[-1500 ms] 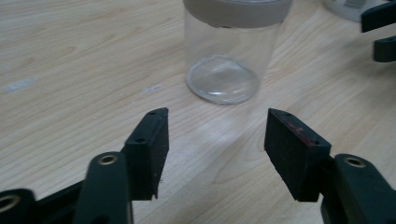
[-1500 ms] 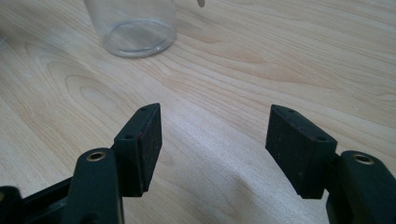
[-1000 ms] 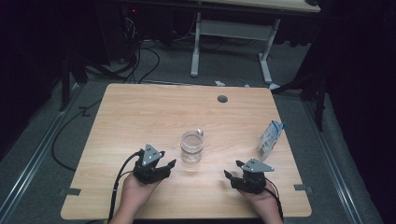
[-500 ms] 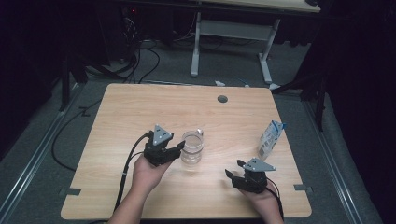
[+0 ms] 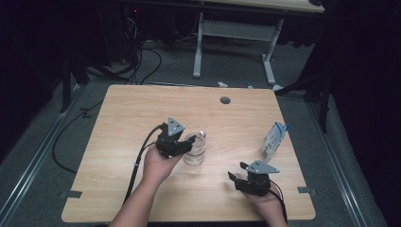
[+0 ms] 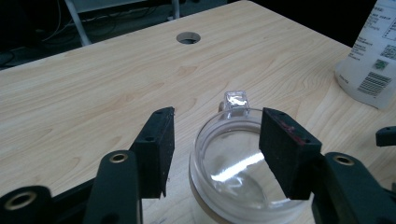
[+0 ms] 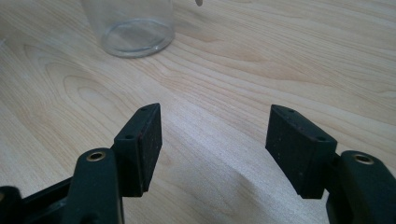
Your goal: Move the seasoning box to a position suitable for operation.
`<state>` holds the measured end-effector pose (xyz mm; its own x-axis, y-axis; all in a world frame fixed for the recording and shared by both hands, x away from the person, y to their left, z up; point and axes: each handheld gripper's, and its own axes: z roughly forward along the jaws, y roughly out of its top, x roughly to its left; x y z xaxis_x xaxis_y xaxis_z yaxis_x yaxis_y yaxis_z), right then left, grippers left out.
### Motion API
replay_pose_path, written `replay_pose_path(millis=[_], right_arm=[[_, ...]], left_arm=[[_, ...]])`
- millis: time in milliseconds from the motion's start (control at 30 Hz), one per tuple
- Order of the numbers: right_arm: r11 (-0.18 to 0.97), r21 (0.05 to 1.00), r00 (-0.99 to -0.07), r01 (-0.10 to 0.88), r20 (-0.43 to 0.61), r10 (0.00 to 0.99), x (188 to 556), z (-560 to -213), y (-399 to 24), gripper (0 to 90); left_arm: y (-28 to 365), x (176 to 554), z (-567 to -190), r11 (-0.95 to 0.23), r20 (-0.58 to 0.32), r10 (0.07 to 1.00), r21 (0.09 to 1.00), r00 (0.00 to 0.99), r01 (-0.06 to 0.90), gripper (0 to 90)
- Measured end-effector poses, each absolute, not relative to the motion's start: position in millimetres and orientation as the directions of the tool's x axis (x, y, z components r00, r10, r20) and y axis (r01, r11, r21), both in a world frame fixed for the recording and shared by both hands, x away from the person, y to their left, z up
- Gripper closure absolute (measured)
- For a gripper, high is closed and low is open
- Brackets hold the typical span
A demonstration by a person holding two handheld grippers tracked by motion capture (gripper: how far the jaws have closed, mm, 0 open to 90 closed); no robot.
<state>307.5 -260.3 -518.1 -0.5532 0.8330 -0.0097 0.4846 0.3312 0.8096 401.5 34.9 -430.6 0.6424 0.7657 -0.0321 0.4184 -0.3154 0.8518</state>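
Note:
A clear glass cup (image 5: 196, 151) stands upright near the middle of the wooden table (image 5: 118, 123). My left gripper (image 5: 186, 144) is open, tilted down over the cup's near side. In the left gripper view the cup's rim (image 6: 233, 161) lies between the two black pads; the left pad (image 6: 156, 149) stands apart from the glass. Its jaws have just opened a little further. My right gripper (image 5: 237, 170) rests open low over the table's front right, with only bare wood between its pads (image 7: 140, 144). The cup's base (image 7: 133, 32) is far ahead of it.
A small white and blue carton (image 5: 274, 141) stands near the table's right edge, also seen as the carton (image 6: 371, 56) in the left gripper view. A round cable hole (image 5: 225, 100) sits at the table's far middle. Beyond the table stand desk legs and floor cables.
My left hand has moved forward and to the right, rising, from the front of the table to the cup. The right hand has stayed put.

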Motion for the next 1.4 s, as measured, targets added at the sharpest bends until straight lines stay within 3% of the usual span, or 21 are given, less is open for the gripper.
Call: replay_pose_path(millis=[167, 300, 400, 467, 600, 1400], right_arm=[[0.335, 0.809, -0.557, 0.483, -0.012, 0.831, 307.7, -518.9, -259.7, 36.1], [0.340, 0.808, -0.560, 0.480, -0.015, 0.828, 307.8, -519.3, -258.9, 36.0], [0.341, 0.806, -0.559, 0.483, -0.016, 0.829, 307.6, -519.2, -258.4, 35.9], [0.342, 0.807, -0.560, 0.482, -0.016, 0.828, 307.4, -519.1, -258.2, 35.9], [0.341, 0.810, -0.562, 0.478, -0.017, 0.827, 307.2, -519.0, -258.0, 35.9], [0.353, 0.807, -0.572, 0.474, -0.022, 0.820, 305.5, -518.3, -254.3, 35.8]], left_arm=[[29.3, 410.4, -430.1, -0.302, -0.058, 0.768, 0.846, 0.638, 0.440, 50.4], [18.7, 418.8, -429.8, -0.343, -0.018, 0.765, 0.834, 0.643, 0.432, 63.8], [16.4, 421.6, -430.2, -0.336, -0.024, 0.768, 0.836, 0.639, 0.434, 67.9], [11.5, 425.6, -430.9, -0.362, -0.031, 0.756, 0.813, 0.654, 0.457, 78.9], [5.1, 428.2, -430.7, -0.383, -0.010, 0.764, 0.798, 0.645, 0.466, 87.0], [-11.3, 437.5, -434.9, -0.419, 0.019, 0.774, 0.765, 0.633, 0.489, 90.0]])
